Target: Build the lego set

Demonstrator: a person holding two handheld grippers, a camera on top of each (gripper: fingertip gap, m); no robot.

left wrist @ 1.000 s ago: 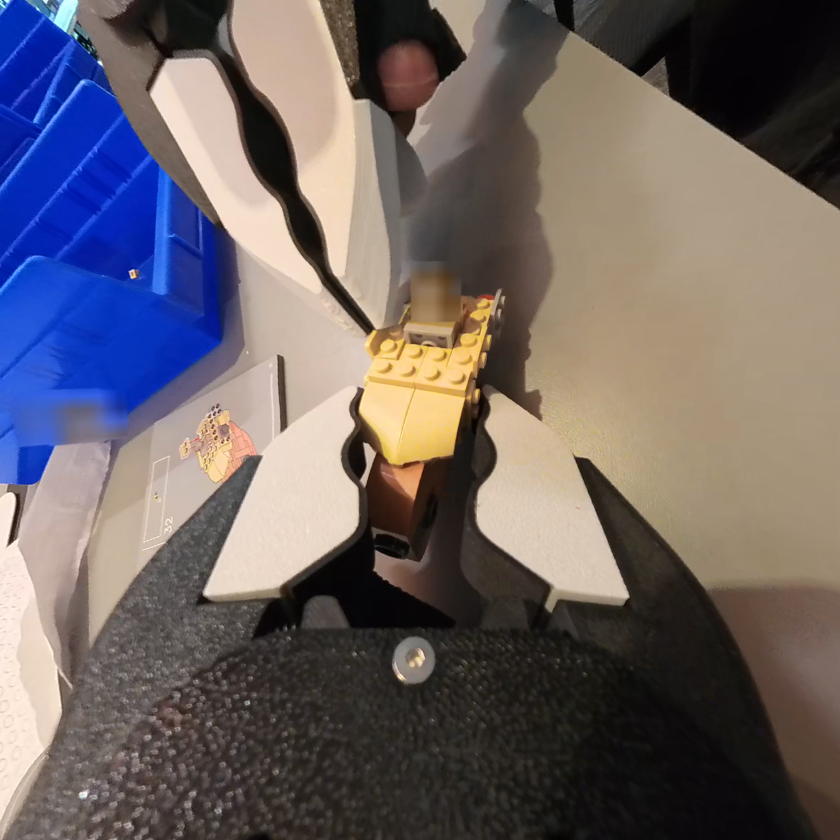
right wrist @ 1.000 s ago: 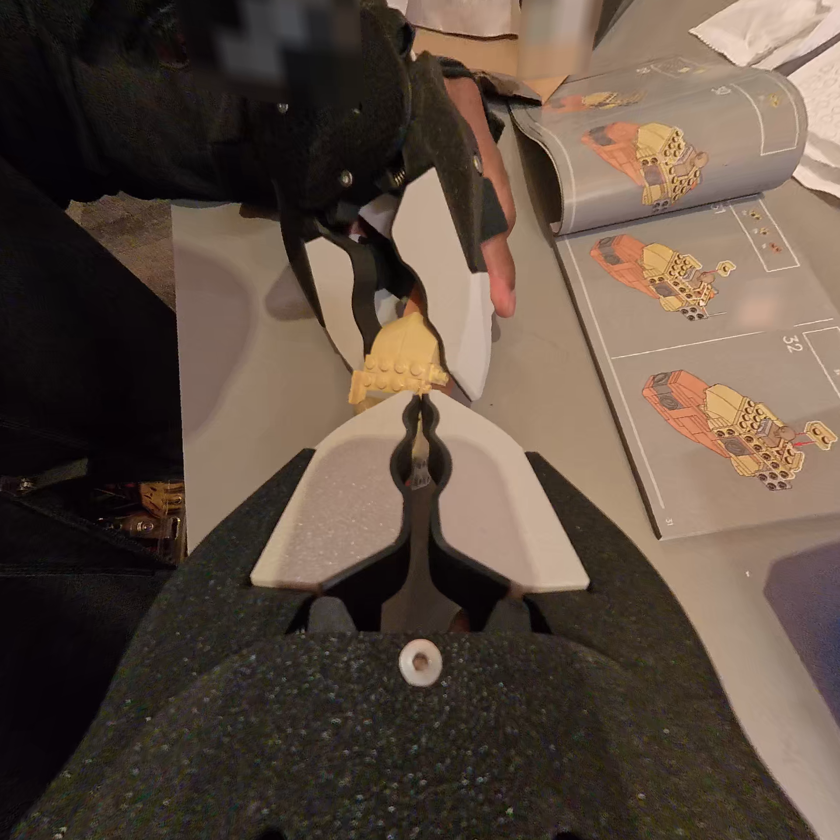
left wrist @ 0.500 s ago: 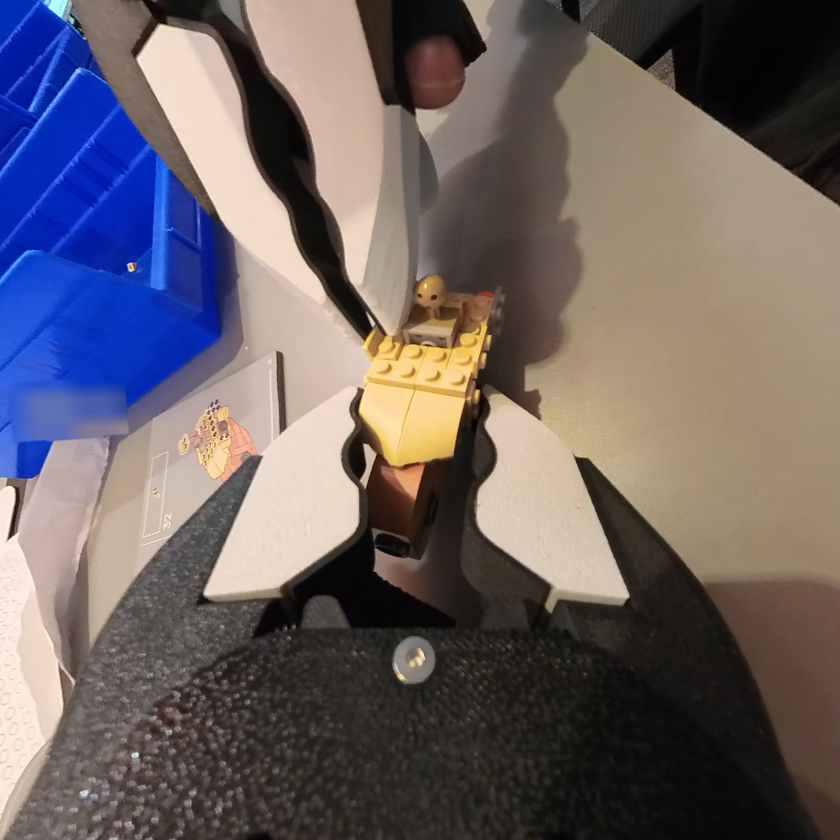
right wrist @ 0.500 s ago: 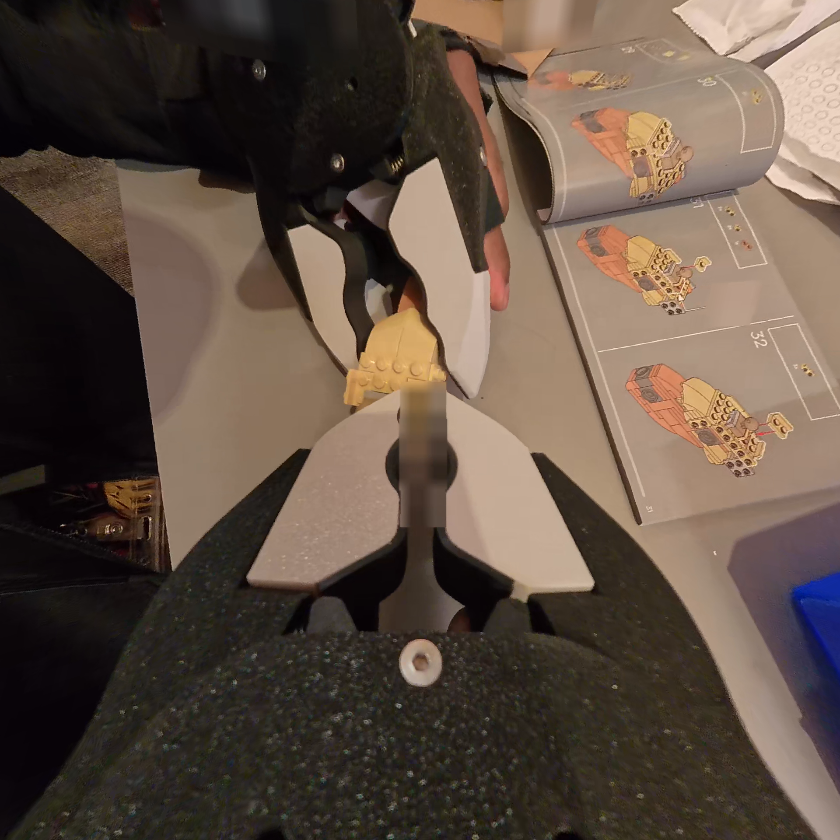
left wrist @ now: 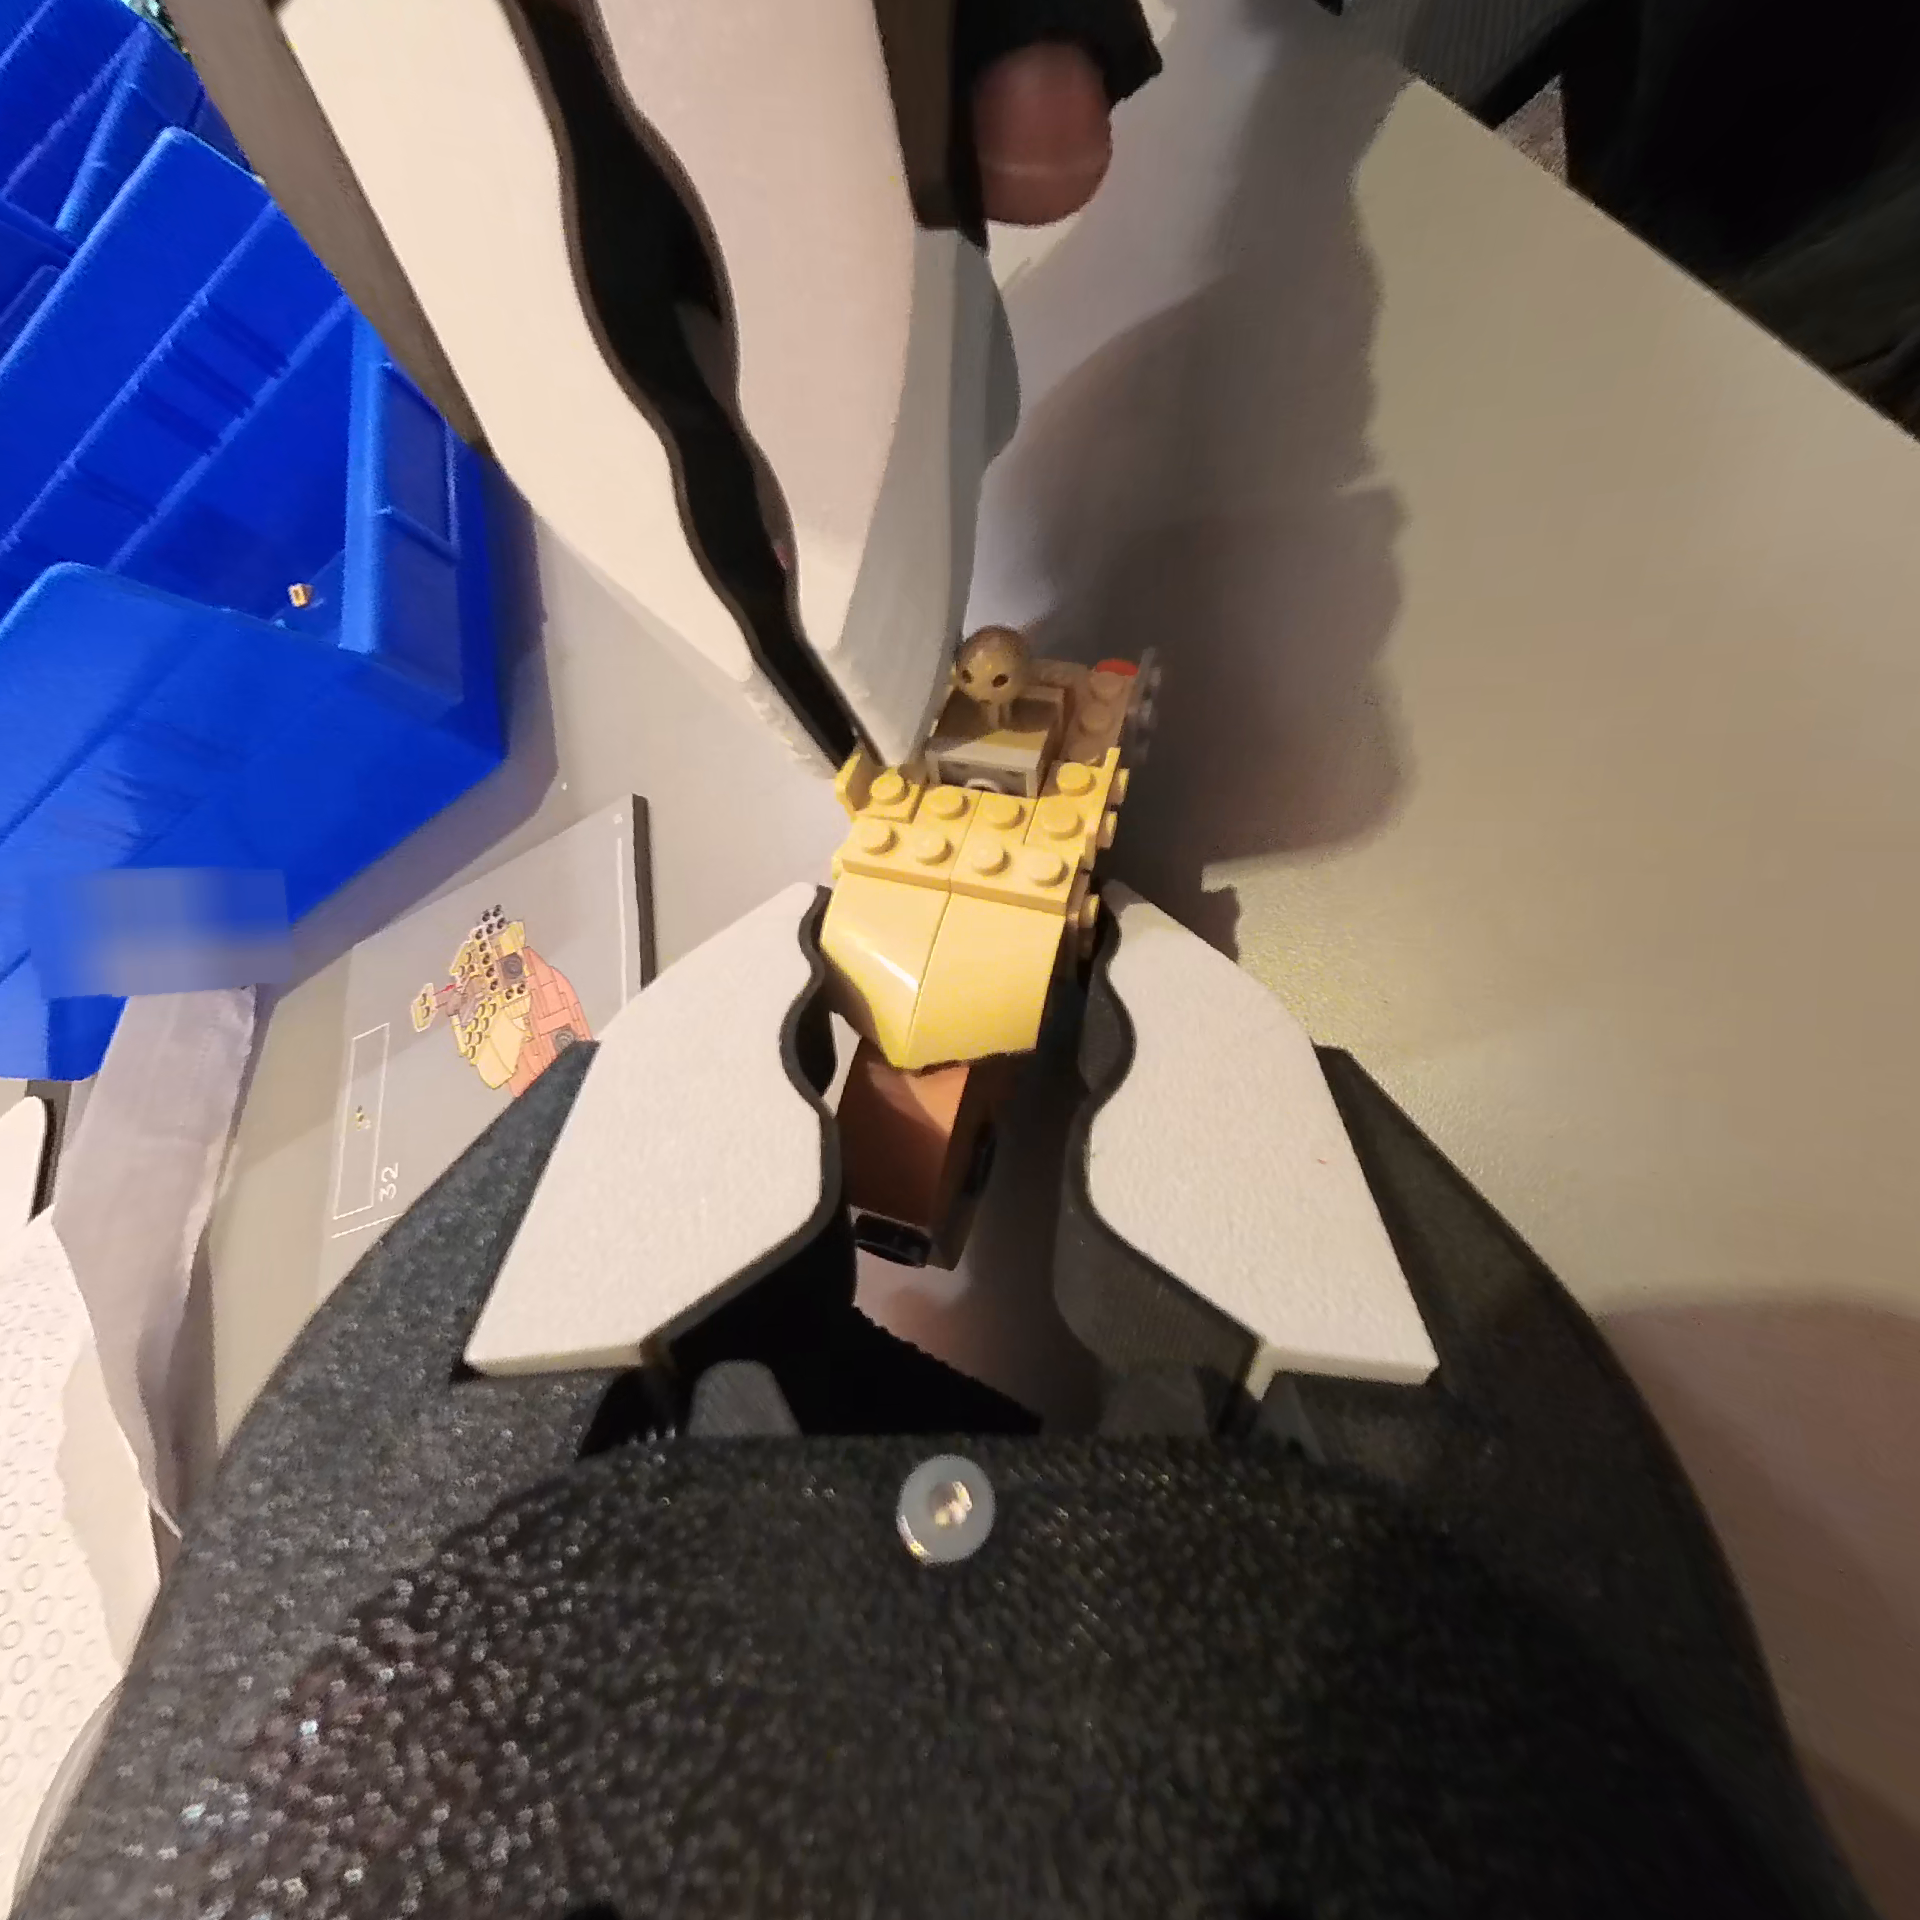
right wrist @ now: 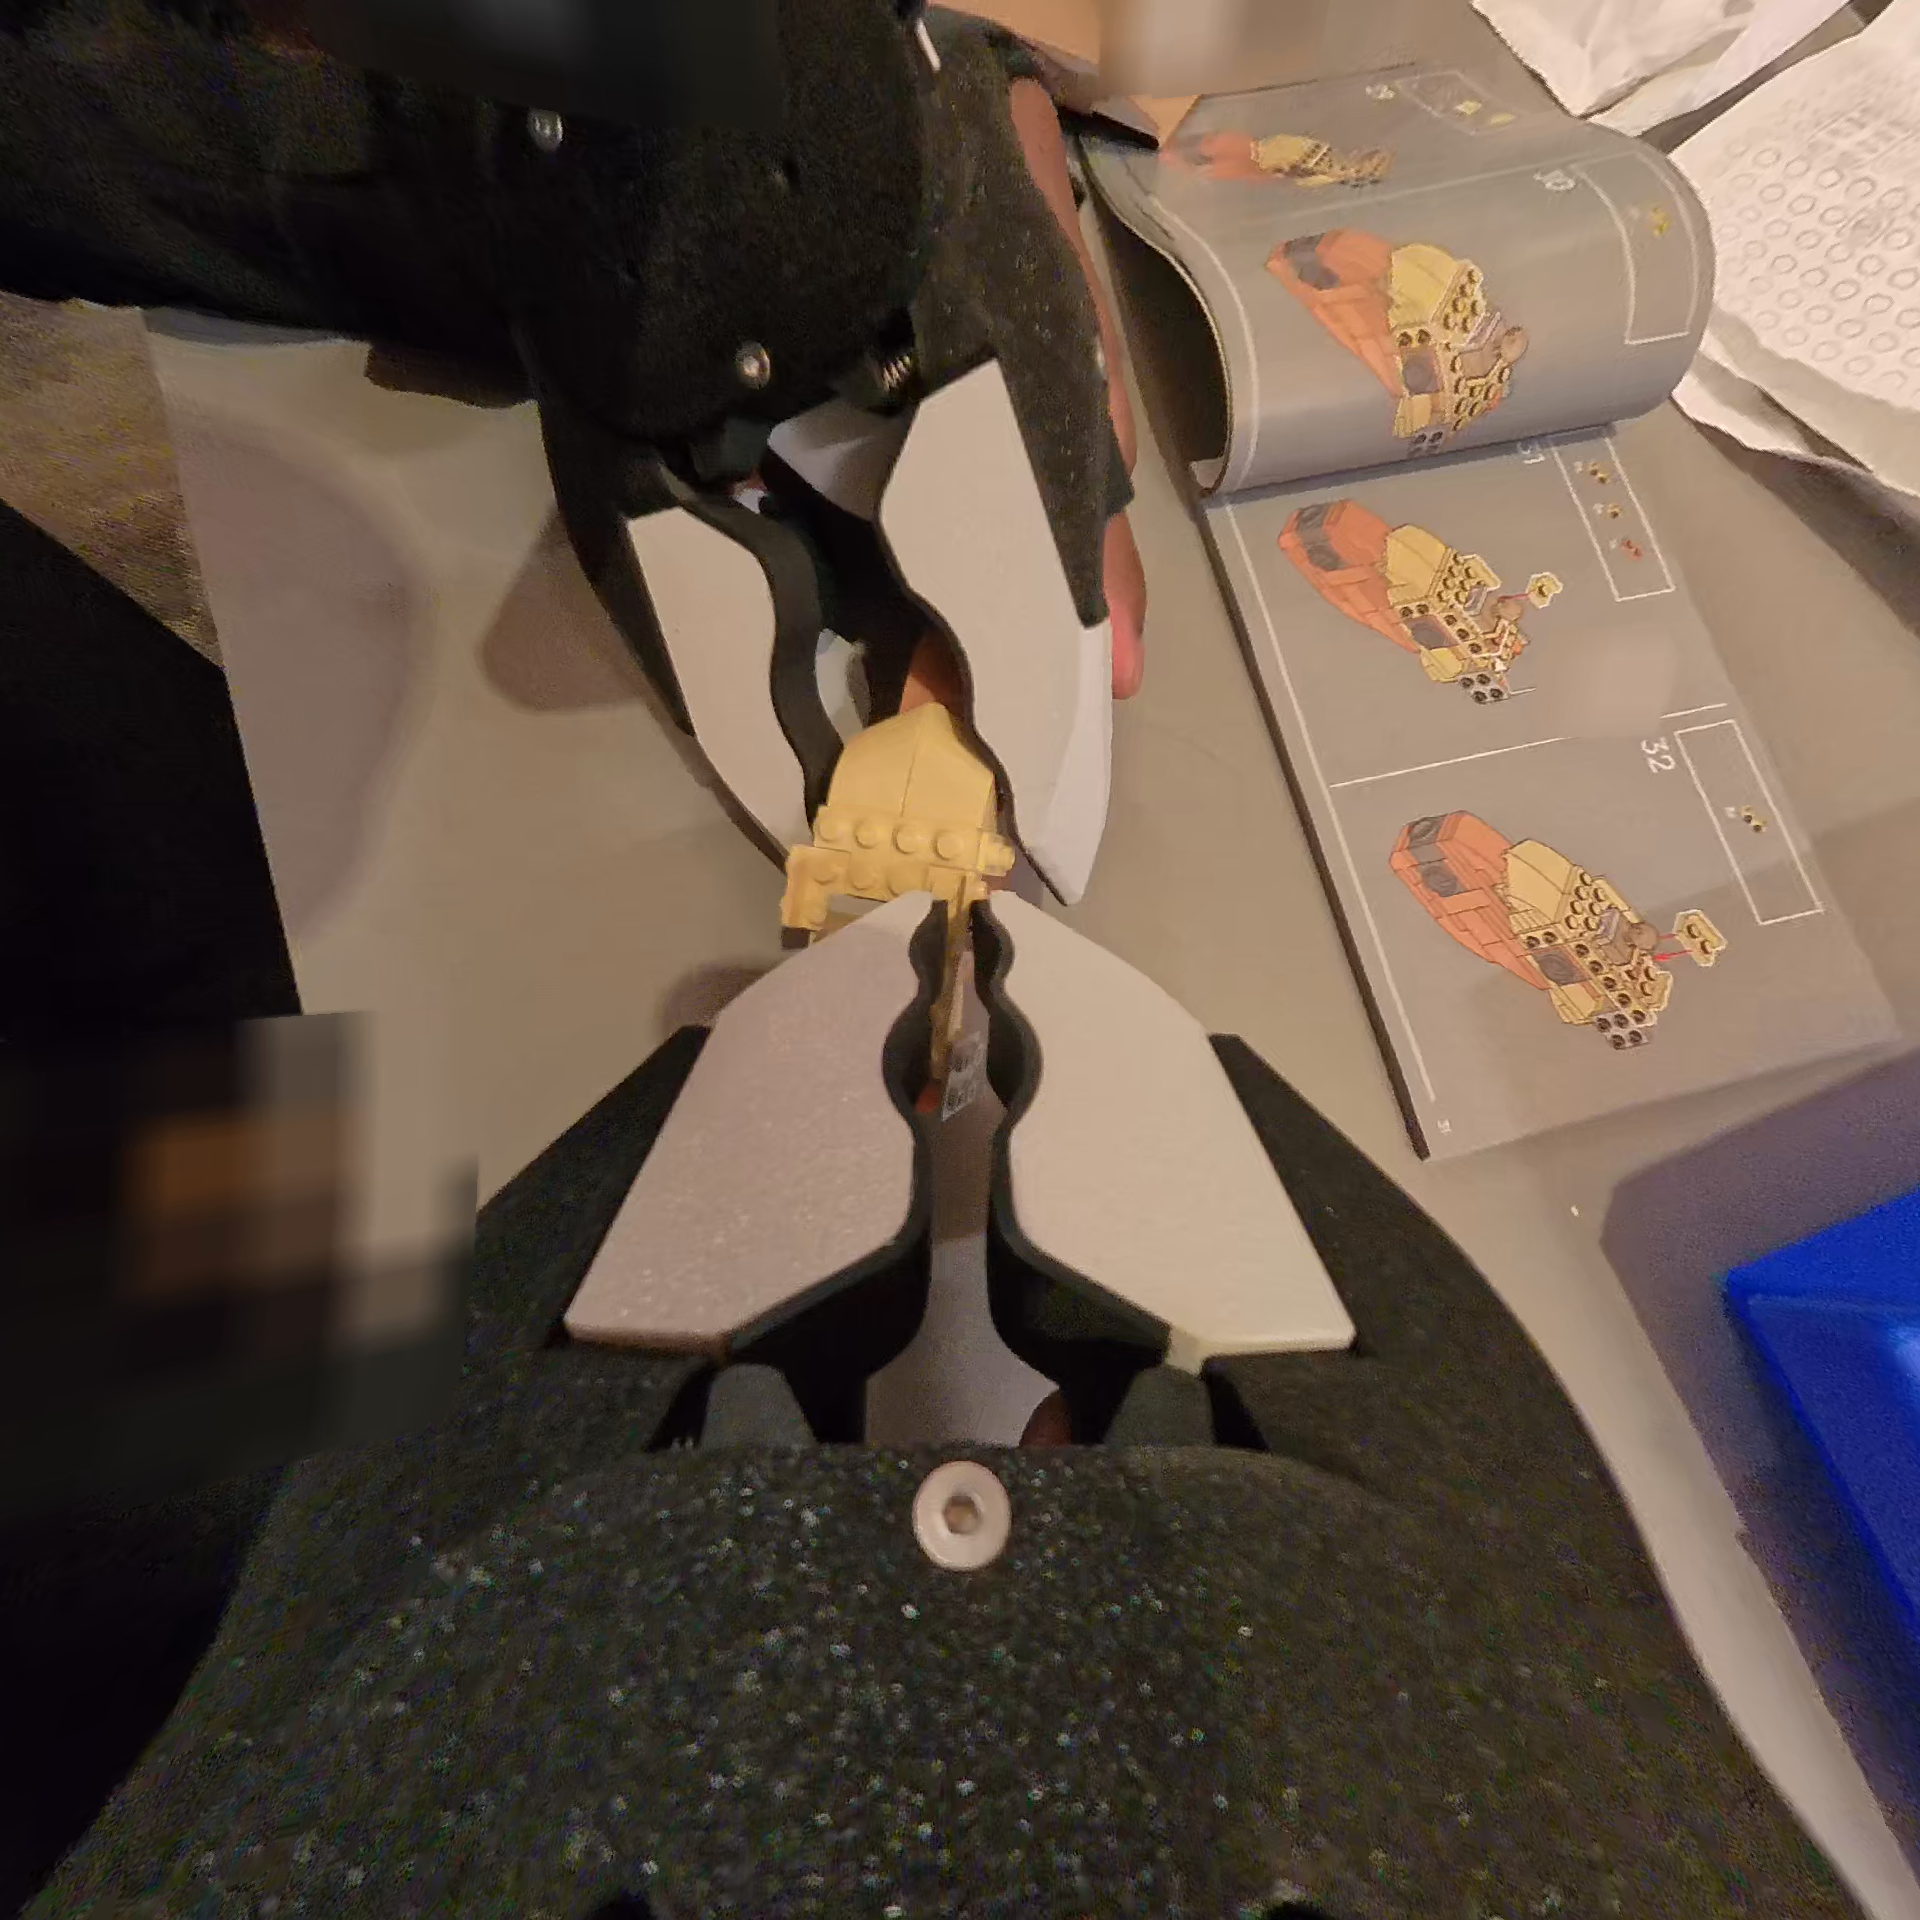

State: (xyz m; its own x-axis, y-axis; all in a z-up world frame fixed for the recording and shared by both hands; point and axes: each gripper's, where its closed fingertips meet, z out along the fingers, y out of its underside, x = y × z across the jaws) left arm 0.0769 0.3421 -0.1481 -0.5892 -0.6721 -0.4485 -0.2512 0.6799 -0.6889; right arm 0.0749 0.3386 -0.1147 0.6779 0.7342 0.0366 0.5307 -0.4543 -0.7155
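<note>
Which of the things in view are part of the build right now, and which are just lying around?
In use: lego model in the left gripper; right gripper, fingers at the model's studded end; open instruction booklet.

Lying about: blue bins; perforated white paper bags.

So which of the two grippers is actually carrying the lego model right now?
The left gripper: its fingers clamp the tan and brown lego model by the sides. The right gripper only meets it tip-first at the studded end.

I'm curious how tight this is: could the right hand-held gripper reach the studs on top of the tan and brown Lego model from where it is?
Probably yes: the right hand-held gripper already sits at the tan and brown Lego model's studded top, with nothing between them.
</note>
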